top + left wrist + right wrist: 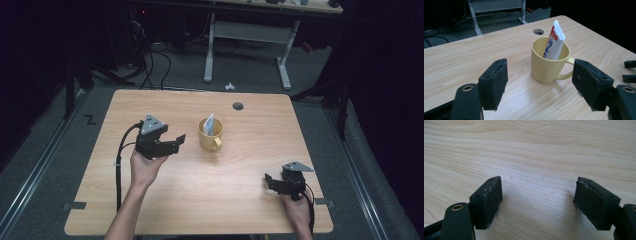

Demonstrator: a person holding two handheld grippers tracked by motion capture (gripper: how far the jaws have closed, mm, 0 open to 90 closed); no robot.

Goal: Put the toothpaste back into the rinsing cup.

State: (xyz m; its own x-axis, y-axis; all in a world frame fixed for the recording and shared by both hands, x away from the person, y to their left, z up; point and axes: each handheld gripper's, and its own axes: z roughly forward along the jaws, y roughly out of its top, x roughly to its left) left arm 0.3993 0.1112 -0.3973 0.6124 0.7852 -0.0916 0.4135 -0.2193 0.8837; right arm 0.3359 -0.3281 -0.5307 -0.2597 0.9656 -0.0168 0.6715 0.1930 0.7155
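Yellow mug [209, 134] standing upright near the middle of the wooden tabletop [200, 200], somewhat toward the far edge, handle turned to the near side, with a toothpaste tube [211, 123] leaning inside. From the high view: left gripper [174, 142] held just left of the mug, jaws spread wide and aimed at it; right gripper [268, 180] low near the near right corner, well apart, jaws likewise spread. From the left gripper view: mug [547, 66] framed between the wide jaws, apart from both pads, tube [554, 41] tilted against the far rim; best to advance level, centre on the mug body, keep clear of the handle, close gently. From the right gripper view: bare wood [536, 157] between widely parted jaws, holding nothing; better left parked there.
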